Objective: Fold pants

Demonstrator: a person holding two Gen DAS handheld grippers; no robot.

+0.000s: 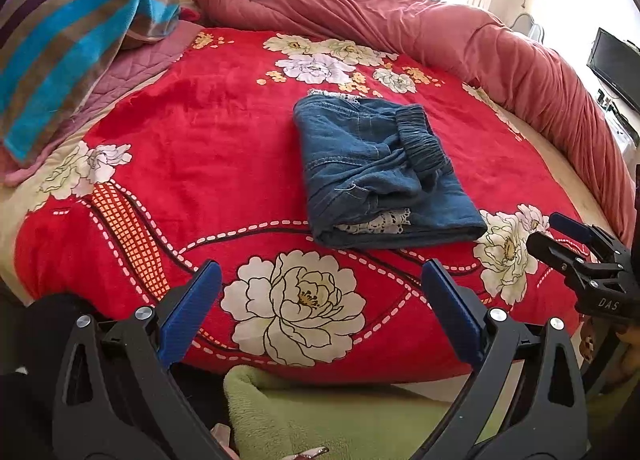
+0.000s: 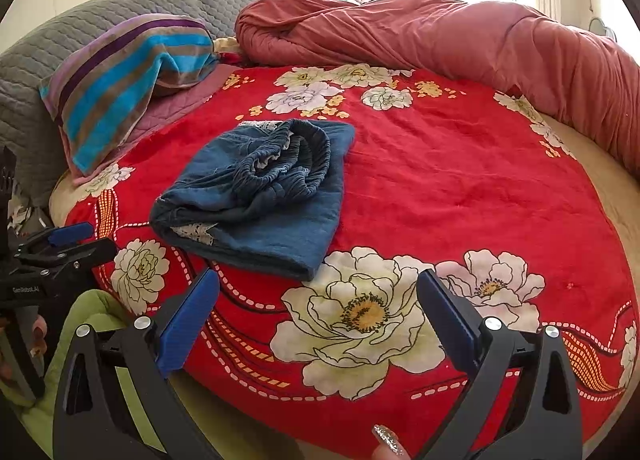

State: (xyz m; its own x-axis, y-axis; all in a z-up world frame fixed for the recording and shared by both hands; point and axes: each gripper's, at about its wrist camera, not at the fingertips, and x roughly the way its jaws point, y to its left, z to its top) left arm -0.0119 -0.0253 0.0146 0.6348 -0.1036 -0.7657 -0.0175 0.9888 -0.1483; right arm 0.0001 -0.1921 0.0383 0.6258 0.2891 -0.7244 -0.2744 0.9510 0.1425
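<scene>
The blue denim pants [image 1: 380, 176] lie folded into a compact bundle on the red floral blanket [image 1: 200, 148], elastic waistband on top and white lace trim at the edges. They also show in the right wrist view [image 2: 260, 196]. My left gripper [image 1: 320, 276] is open and empty, held over the blanket's near edge, short of the pants. My right gripper [image 2: 318, 284] is open and empty, just in front of the bundle's near right corner. The right gripper shows at the right edge of the left wrist view [image 1: 560, 236]; the left gripper shows at the left edge of the right wrist view [image 2: 76, 240].
A rolled pink-red duvet [image 1: 440, 28] curves along the bed's far and right side. A striped blue, brown and purple towel [image 1: 68, 48] covers a pillow at the far left. A green cloth [image 1: 304, 412] lies below the bed's near edge. A dark screen [image 1: 616, 64] stands at the far right.
</scene>
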